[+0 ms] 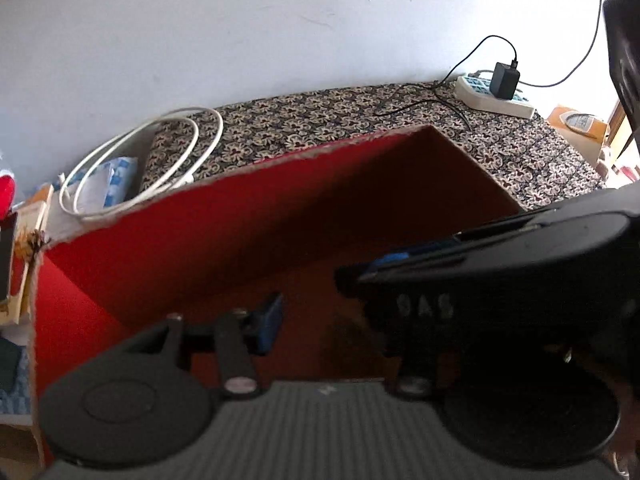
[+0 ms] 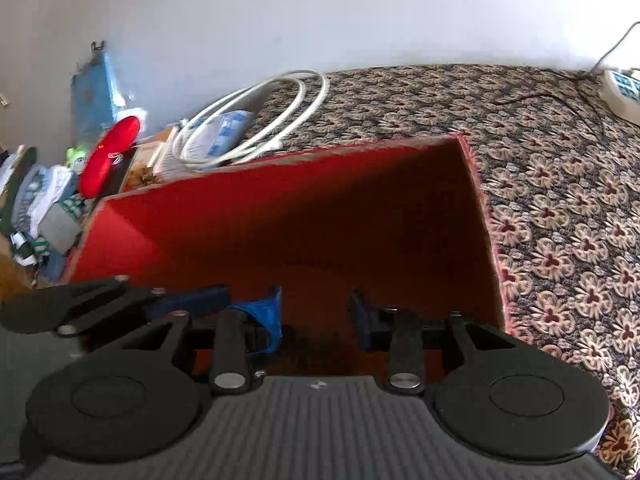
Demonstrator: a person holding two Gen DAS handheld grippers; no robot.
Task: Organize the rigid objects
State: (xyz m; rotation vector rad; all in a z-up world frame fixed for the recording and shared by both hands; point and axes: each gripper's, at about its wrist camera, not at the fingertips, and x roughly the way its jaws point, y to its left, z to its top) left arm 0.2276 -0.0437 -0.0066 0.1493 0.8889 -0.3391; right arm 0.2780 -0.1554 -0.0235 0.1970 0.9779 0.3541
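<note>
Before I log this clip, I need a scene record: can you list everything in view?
Box: one, red inside, open, on the bed.
Bedspread: one, dark floral.
Cable coil: one, white, behind box.
Power strip: one, white, far right, black adapter plugged in.
Clutter pile: several, mixed colours, left of box.
Left gripper: black, blue pads, over box; opening unclear.
Right gripper: black, blue pads, open, over box.

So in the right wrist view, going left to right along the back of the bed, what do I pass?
Blue box → red cushion → coiled white cable → red box's far wall → patterned bedspread → white power strip.
</note>
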